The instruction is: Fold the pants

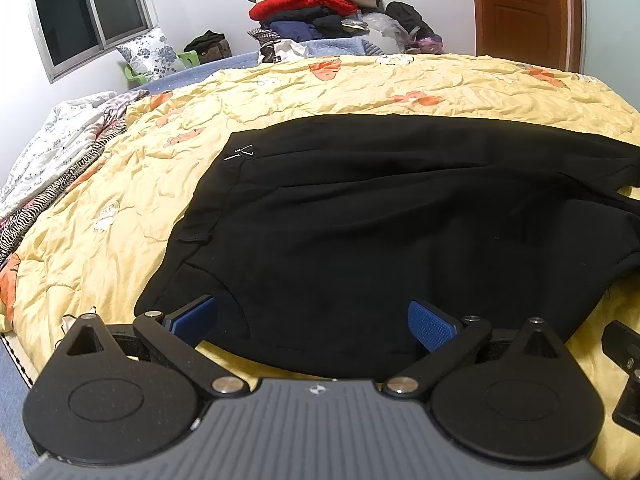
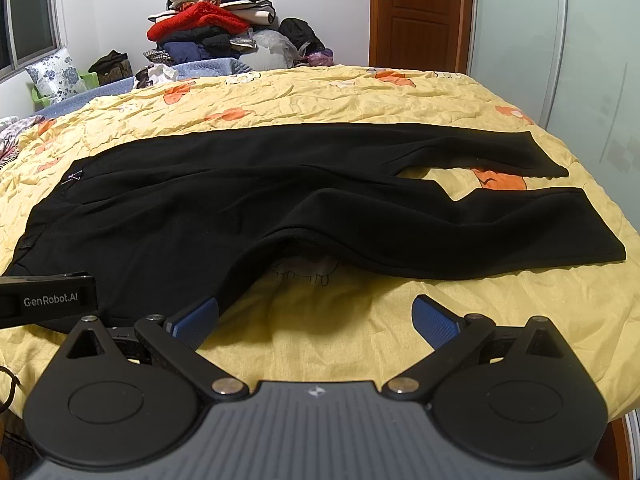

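Black pants (image 2: 248, 208) are lying spread across a yellow quilt (image 2: 340, 92) with orange patches, waistband toward the left and the two legs running out to the right, their cuffs slightly apart near the bed's right edge. Hovering over the near edge of the waist end, the left gripper (image 1: 314, 322) is standing with its blue-padded fingers (image 1: 432, 326) spread wide, nothing between them. Just to its right, the right gripper (image 2: 314, 320) is likewise gaping wide and empty above bare quilt, beside the near hem of the pants where the cloth is humping up a little. Behind the bed, a tall pile of clothes (image 2: 208, 20) topped with a red garment is leaning against the white wall, with a wooden door (image 2: 416, 12) to its right and a window (image 1: 88, 12) to its left.
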Demonstrator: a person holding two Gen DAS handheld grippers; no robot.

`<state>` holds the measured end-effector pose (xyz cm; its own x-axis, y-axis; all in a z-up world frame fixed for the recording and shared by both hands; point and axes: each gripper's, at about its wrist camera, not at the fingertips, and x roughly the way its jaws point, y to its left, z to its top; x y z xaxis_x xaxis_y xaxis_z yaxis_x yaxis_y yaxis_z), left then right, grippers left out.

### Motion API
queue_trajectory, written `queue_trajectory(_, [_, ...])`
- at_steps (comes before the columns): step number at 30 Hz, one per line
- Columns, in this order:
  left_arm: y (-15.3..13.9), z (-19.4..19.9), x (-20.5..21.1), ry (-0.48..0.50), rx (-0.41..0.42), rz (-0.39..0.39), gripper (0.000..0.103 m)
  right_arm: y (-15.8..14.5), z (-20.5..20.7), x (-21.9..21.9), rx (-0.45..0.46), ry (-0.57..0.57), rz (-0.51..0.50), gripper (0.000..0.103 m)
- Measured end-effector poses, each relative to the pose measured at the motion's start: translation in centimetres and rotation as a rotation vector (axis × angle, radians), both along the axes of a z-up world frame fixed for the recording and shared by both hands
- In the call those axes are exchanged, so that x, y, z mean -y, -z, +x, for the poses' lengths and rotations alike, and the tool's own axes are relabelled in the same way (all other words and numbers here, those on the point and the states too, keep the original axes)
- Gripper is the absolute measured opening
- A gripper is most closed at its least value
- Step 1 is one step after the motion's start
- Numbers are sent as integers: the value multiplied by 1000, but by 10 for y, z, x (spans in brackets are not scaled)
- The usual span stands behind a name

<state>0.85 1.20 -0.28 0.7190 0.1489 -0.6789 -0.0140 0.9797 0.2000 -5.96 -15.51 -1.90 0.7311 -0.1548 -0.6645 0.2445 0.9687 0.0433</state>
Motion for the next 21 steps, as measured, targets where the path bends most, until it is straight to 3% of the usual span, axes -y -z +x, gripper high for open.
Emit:
queue_trajectory(11, [0,4,-3,-4,-2,2,103,-13,-2,-1,52,-43,-8,103])
queue_trajectory(17, [-13,20,-33,-55,36,-46,103,-53,14,-4,278,-301,-56,103])
queue_trajectory(21, [-19,53,-64,-99,18,-95,103,-65,56,-22,309,-500,-160,103])
